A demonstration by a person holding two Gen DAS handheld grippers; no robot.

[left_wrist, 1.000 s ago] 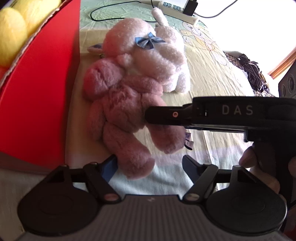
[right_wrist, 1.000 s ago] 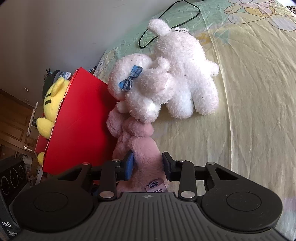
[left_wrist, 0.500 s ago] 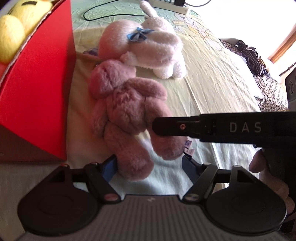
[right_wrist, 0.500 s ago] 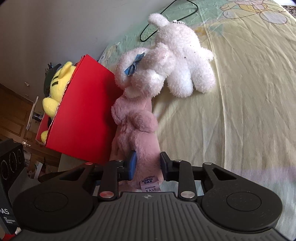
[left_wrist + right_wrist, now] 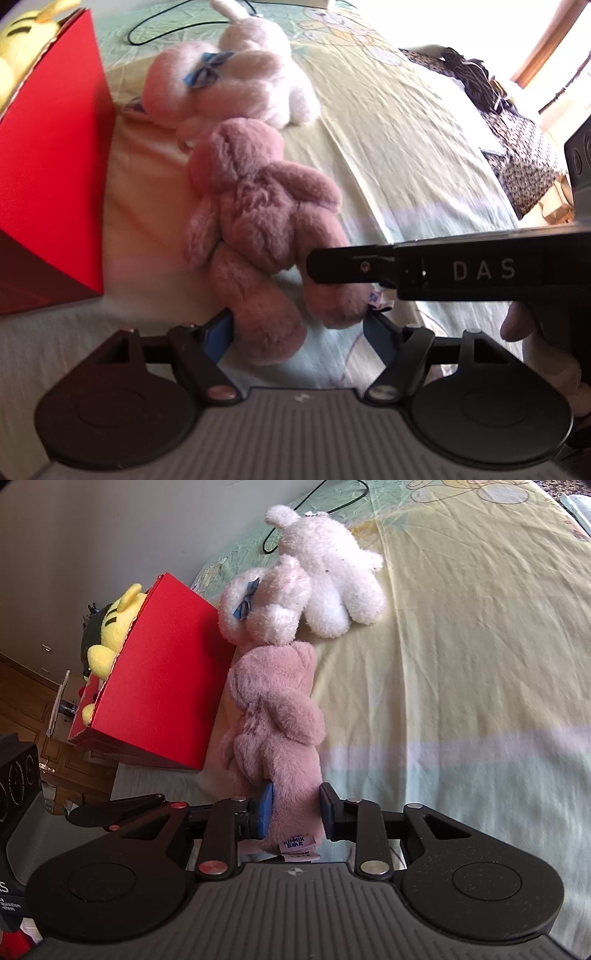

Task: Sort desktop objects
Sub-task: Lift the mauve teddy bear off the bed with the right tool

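Observation:
A dusty-pink teddy bear [image 5: 258,221] lies on the pale yellow sheet [image 5: 406,155] beside a red box [image 5: 48,166]. My right gripper [image 5: 295,808] is shut on one of the bear's legs; in the left wrist view this right gripper [image 5: 317,264] reaches in from the right. My left gripper [image 5: 301,328] is open, its fingers on either side of the bear's feet and not pressing them. A white plush with a blue bow [image 5: 240,85] lies just beyond the bear's head. The red box [image 5: 159,686] holds a yellow plush [image 5: 114,627].
A black cable [image 5: 166,27] curls on the sheet behind the white plush [image 5: 325,583]. Dark patterned cloth [image 5: 517,122] lies off the bed's right side. A person's hand [image 5: 535,350] holds the right gripper. A black speaker [image 5: 14,775] stands at the far left.
The pink bear, held by my right gripper, has slid out from under the white plush toward the cameras. Both grippers have backed away from the red box and the white plush.

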